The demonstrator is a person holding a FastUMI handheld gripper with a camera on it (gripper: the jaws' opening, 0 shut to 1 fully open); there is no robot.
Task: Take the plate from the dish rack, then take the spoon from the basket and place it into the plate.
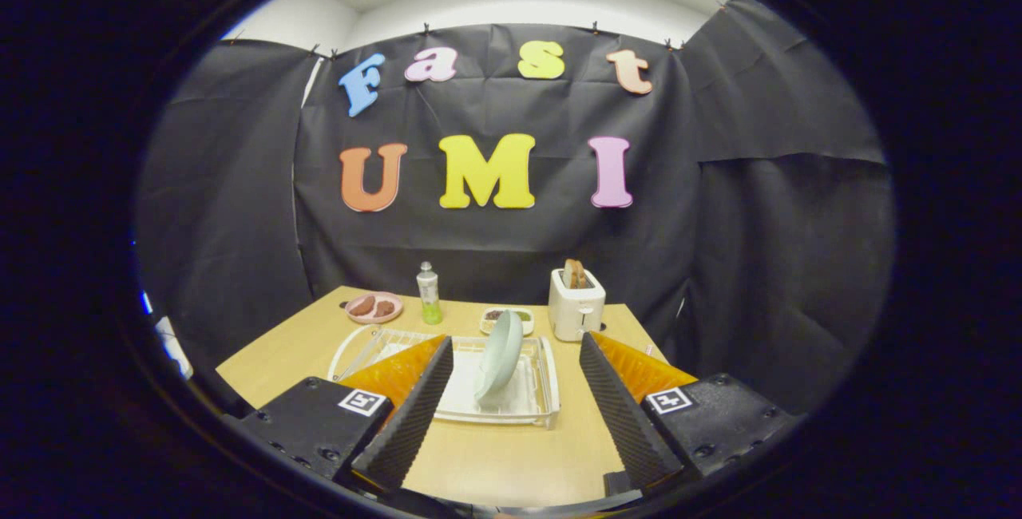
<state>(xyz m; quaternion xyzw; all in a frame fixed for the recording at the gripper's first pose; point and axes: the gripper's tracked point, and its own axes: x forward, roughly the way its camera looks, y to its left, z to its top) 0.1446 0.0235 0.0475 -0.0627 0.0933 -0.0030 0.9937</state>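
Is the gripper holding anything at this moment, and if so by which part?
Nothing is held. The gripper is open with bare table between its fingers; the plate stands upright in the dish rack just ahead, untouched.

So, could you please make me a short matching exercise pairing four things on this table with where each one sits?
Things:
1. plate
2. toaster
3. bottle
4. pink dish

Places:
A. at the table's far edge, left of the bottle
B. upright in the dish rack, between the open gripper fingers
C. beyond the rack, holding toast
D. between the pink dish and the small tray

Pairs: 1-B, 2-C, 3-D, 4-A
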